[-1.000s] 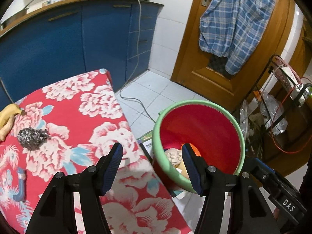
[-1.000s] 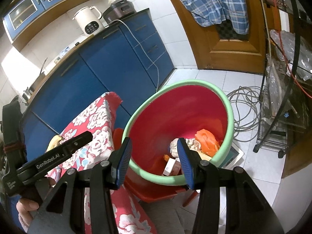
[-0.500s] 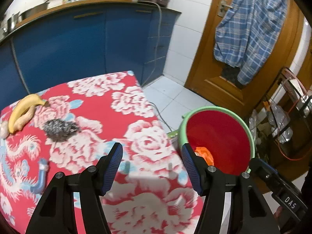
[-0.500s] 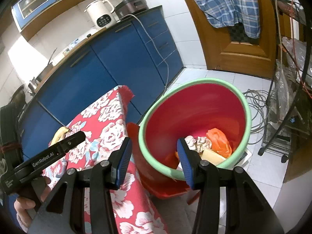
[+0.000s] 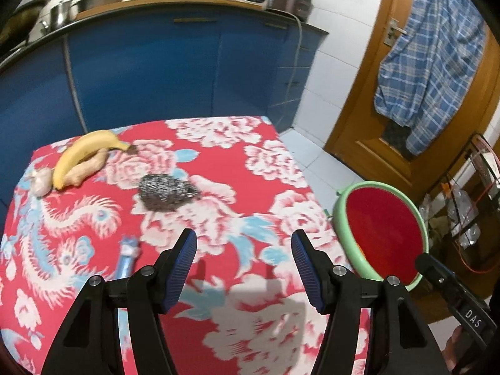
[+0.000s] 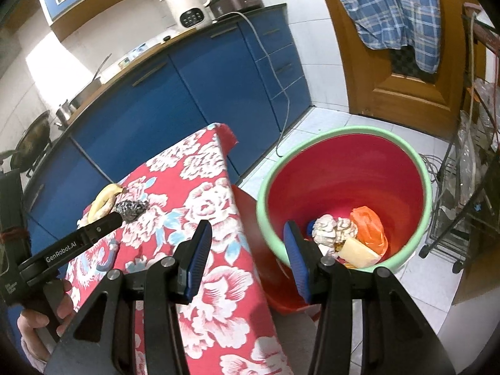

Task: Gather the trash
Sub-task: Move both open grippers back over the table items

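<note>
Now, left wrist view: left gripper (image 5: 243,265) over the red floral tablecloth (image 5: 218,172), jaws apart with nothing between them. A second ago the same jaws framed the red bin (image 5: 382,234) at the table's edge; the view has since swung across the table, and the bin sits at the right, off the table, on the floor. Steel scourer (image 5: 167,193) lies ahead of the jaws near the cloth's middle. Banana (image 5: 84,154) and a piece of ginger (image 5: 86,170), touching each other, lie at the far left; a pale lump (image 5: 40,181) just beside them. Small blue item (image 5: 126,261), blurred, lies near the left finger.

Right wrist view: right gripper (image 6: 247,261), jaws apart and empty, straddles the gap between table edge and bin. Bin's green rim (image 6: 343,131) earlier stood centred between the fingers; it now sits further right. Inside it: crumpled paper (image 6: 334,228), orange bag (image 6: 370,228), pale wedge (image 6: 357,251). Left gripper's body is at lower left, with a hand (image 6: 40,322) on its grip.
</note>
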Tool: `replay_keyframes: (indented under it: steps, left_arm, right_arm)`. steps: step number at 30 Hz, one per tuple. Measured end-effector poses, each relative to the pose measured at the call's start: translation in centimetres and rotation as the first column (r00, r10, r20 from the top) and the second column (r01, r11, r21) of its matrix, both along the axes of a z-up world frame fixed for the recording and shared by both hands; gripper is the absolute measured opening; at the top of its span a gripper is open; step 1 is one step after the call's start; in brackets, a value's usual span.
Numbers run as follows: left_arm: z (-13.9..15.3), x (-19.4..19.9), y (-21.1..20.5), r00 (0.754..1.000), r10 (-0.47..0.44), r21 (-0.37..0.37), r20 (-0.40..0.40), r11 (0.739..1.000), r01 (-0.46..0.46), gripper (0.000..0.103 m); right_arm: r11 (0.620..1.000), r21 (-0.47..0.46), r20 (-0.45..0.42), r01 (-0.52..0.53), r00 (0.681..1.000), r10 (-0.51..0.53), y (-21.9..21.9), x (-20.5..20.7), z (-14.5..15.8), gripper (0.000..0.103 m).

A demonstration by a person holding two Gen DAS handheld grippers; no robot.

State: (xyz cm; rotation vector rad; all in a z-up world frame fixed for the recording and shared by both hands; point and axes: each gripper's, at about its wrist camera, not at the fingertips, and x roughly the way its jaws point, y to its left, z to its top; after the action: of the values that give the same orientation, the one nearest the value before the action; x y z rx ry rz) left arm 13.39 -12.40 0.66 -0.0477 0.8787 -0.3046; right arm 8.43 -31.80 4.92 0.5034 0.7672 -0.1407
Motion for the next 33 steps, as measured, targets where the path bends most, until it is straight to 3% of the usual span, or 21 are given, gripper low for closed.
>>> replay_keyframes:
  steps: [18, 33]
  left_arm:
    - [-2.2, 0.7, 7.9, 0.986, 0.161, 0.025, -0.036, 0.987, -0.16, 0.064]
    - [-5.4, 1.9, 10.9, 0.969, 0.227, 0.053, -0.101, 0.973, -0.223, 0.064]
  right_arm:
    - [0.995, -0.038, -0.027, -0.095, 0.995, 0.094, 4.6, 2.4, 0.0, 0.05]
    - [0.987, -0.042, -0.064, -0.154, 0.986, 0.151, 7.2, 4.3, -1.0, 0.05]
